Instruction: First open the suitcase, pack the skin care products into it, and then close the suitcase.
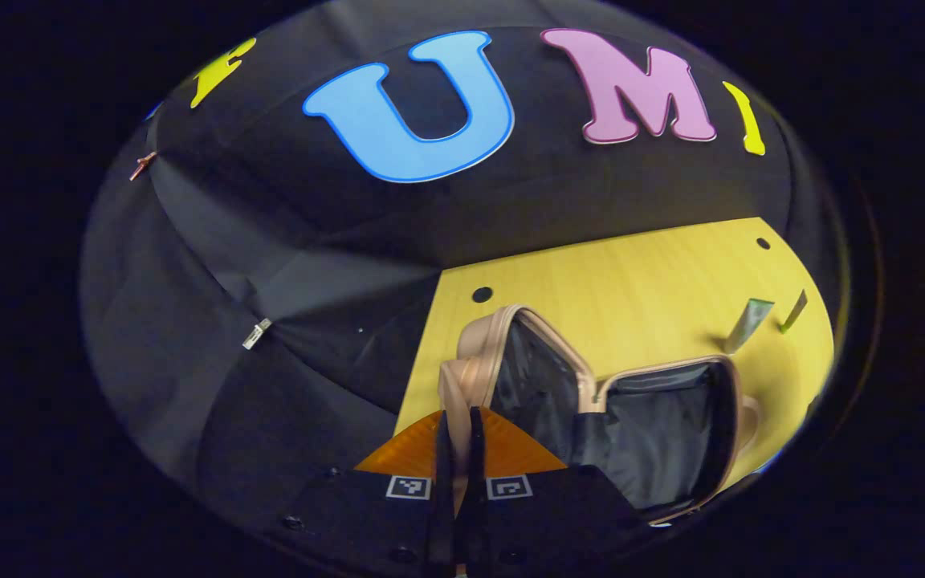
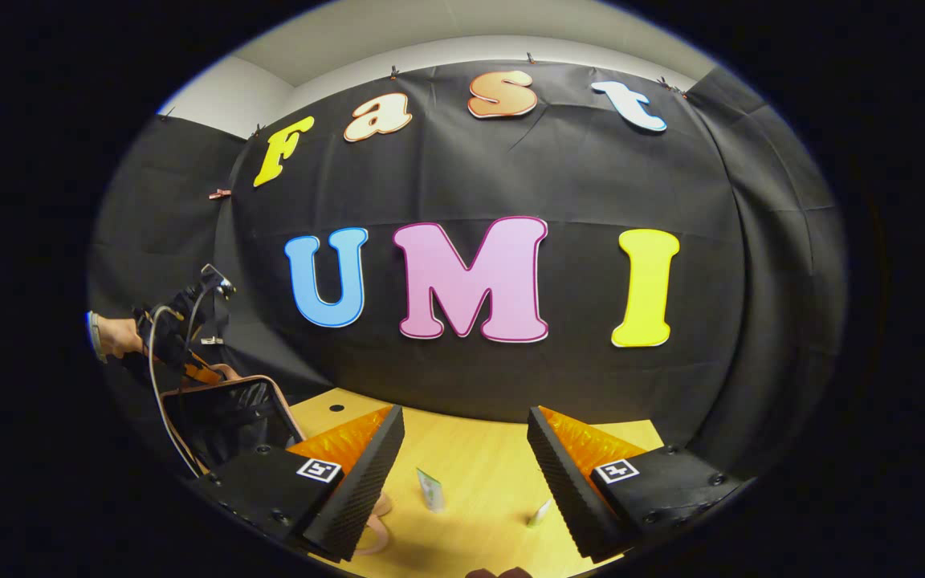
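The yellow wooden table (image 1: 639,273) stands against the black cloth wall (image 1: 270,265) of the booth, and two small dark holes are in its surface near the far edge. Above the cloth, in the right gripper view, a pale wall and ceiling (image 2: 398,32) appear.

In the left gripper view the pink suitcase (image 1: 591,385) lies open on the table at about 5 o'clock, and its dark lining is visible in both halves. The left gripper (image 1: 456,449) has its fingers pressed together, just at the near rim of the suitcase; I cannot tell if they pinch the rim. Two small skin care tubes (image 1: 747,323) stand on the table at 3 o'clock, apart from the suitcase.

In the right gripper view the right gripper (image 2: 466,474) is spread wide above the table, with one tube (image 2: 430,490) between its fingers, lower down. At 9 o'clock a hand (image 2: 113,337) holds the other gripper over the raised suitcase lid (image 2: 230,417).
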Tool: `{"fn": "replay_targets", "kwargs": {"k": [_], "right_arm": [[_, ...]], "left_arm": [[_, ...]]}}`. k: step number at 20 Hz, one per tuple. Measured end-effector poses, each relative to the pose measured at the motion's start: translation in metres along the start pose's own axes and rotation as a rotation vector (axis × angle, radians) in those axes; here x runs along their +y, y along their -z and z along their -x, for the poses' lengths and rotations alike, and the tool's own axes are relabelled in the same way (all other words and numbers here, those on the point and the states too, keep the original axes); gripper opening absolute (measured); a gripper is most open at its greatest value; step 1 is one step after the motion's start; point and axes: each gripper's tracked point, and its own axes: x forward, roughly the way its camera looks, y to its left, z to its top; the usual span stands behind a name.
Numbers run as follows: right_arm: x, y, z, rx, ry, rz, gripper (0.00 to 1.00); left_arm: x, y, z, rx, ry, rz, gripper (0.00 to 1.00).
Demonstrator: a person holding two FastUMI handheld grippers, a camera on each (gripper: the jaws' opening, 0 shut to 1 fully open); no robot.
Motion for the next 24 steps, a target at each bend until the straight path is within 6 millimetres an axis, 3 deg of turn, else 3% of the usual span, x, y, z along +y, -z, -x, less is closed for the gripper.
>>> {"fn": "replay_targets", "kwargs": {"k": [3,6,8,13,17,20,22,23,24], "right_arm": [[0.009,0.004,-0.006,0.033,0.029,0.011,0.98],[0.009,0.006,-0.012,0.046,0.083,0.046,0.98],[0.007,0.012,-0.016,0.07,0.127,0.043,0.98],[-0.004,0.027,-0.027,0.118,0.254,0.054,0.98],[-0.012,0.031,-0.032,0.129,0.319,0.043,0.97],[-0.021,0.035,-0.029,0.136,0.356,0.05,0.97],[-0.028,0.031,-0.024,0.112,0.383,0.066,0.97],[-0.03,0.029,-0.023,0.1,0.385,0.072,0.97],[-0.03,0.029,-0.021,0.101,0.381,0.076,0.97]], "left_arm": [[0.033,0.033,-0.06,0.077,0.006,0.056,0.12],[0.048,0.078,-0.116,0.16,0.052,0.102,0.1],[0.052,0.108,-0.144,0.19,0.089,0.128,0.1],[0.043,0.161,-0.188,0.294,0.16,0.195,0.1],[0.043,0.173,-0.205,0.286,0.182,0.178,0.11],[0.047,0.17,-0.207,0.259,0.195,0.181,0.29],[0.056,0.155,-0.204,0.189,0.192,0.187,0.69],[0.053,0.14,-0.191,0.135,0.218,0.202,0.75],[0.05,0.121,-0.177,0.071,0.233,0.212,0.86]]}}
